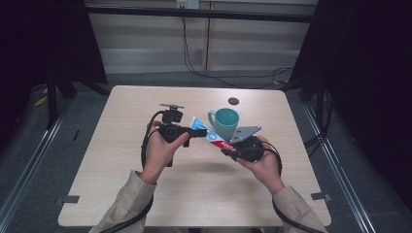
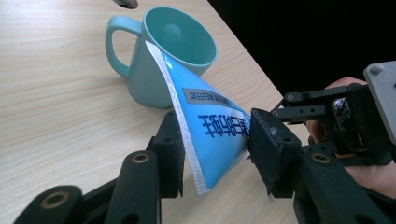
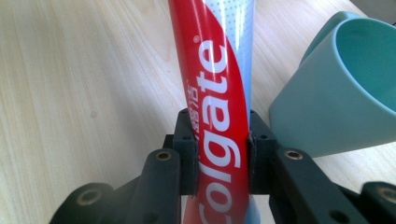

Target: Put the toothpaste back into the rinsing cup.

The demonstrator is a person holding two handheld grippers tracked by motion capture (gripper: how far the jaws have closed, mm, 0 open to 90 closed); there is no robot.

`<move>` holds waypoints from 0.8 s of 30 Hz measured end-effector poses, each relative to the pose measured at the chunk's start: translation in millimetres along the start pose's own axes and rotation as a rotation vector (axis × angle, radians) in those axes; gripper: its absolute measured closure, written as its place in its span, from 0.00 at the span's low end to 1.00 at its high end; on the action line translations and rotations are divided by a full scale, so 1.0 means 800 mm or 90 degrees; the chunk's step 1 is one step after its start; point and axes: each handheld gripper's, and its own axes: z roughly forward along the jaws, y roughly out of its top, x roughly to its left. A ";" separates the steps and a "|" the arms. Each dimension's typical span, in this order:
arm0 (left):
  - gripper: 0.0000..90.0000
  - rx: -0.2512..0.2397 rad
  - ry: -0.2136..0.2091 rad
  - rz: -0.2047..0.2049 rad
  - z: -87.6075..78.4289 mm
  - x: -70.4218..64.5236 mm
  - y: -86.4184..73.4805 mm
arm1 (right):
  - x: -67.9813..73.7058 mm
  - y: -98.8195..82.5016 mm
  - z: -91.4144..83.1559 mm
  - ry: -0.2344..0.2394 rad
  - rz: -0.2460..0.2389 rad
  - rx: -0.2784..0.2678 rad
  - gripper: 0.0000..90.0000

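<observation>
Left tongs [image 2: 215,154] and right tongs [image 3: 219,154] are each clamped on the toothpaste tube [image 1: 210,135], held between them above the surface [image 1: 121,160], just beside the teal mug [image 1: 224,121]. Judged step: a two-handed hold or handover. Next, one tongs likely must release.

Sleeves [image 1: 127,198]: beige, long.
Left gripper [image 2: 212,144]: black jaws, brass-ringed holes.
Right gripper [image 3: 219,151]: black, grey three-cornered plate [image 1: 246,132], black cable [image 1: 296,222].
</observation>
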 end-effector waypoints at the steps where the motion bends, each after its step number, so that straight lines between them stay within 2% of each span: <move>1: 0.64 0.000 0.000 0.000 0.000 0.000 0.000 | 0.000 0.000 0.000 0.000 0.000 0.000 0.79; 6: 0.69 0.003 0.010 -0.019 0.000 0.001 0.001 | 0.005 0.003 0.003 -0.010 -0.008 0.008 0.79; 7: 0.72 0.007 0.013 -0.037 -0.001 0.000 0.002 | 0.007 0.004 0.004 -0.012 -0.013 0.008 0.78; 12: 0.81 0.004 -0.001 -0.056 -0.009 0.000 0.004 | 0.014 0.007 0.005 -0.018 -0.018 0.010 0.77; 13: 0.85 0.000 -0.009 -0.055 -0.012 -0.004 0.005 | 0.020 0.010 0.009 -0.026 -0.030 0.016 0.74; 16: 0.87 0.001 -0.007 -0.035 -0.014 -0.010 0.007 | 0.024 0.011 0.013 -0.021 -0.025 0.013 0.73; 19: 0.89 -0.003 -0.013 -0.021 -0.018 -0.015 0.009 | 0.024 0.012 0.014 -0.030 -0.027 0.006 0.71; 22: 0.90 -0.004 -0.015 -0.017 -0.019 -0.017 0.010 | 0.024 0.012 0.013 -0.027 -0.022 0.004 0.70; 24: 0.91 0.002 -0.008 -0.003 -0.020 -0.024 0.013 | 0.024 0.012 0.014 -0.030 -0.008 -0.007 0.67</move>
